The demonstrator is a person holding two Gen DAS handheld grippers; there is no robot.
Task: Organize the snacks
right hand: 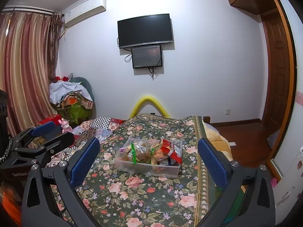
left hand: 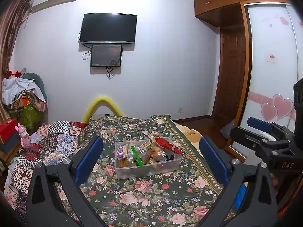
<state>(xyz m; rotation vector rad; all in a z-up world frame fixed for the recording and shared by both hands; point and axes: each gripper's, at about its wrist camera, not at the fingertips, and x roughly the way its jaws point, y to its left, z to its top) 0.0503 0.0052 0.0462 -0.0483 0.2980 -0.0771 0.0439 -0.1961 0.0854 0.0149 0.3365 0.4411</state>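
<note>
A clear plastic bin (left hand: 121,171) full of snack packets stands on the floral bedspread (left hand: 151,198). A red packet (left hand: 168,144) pokes over its right rim, and a bag with a green strip (left hand: 137,156) lies in the middle. The bin also shows in the right wrist view (right hand: 132,167), with the red packet (right hand: 171,150) at its right. My left gripper (left hand: 151,158) is open and empty, held short of the bin. My right gripper (right hand: 148,159) is open and empty, also short of the bin. Each gripper shows at the edge of the other's view.
The bed's right edge (right hand: 202,151) drops to a wooden floor (right hand: 246,138). A patchwork quilt (left hand: 53,141) lies left of the bedspread. A pile of clothes (right hand: 73,98) and a red box (right hand: 52,119) stand at the left. A yellow foam arch (left hand: 102,106) rises behind the bed.
</note>
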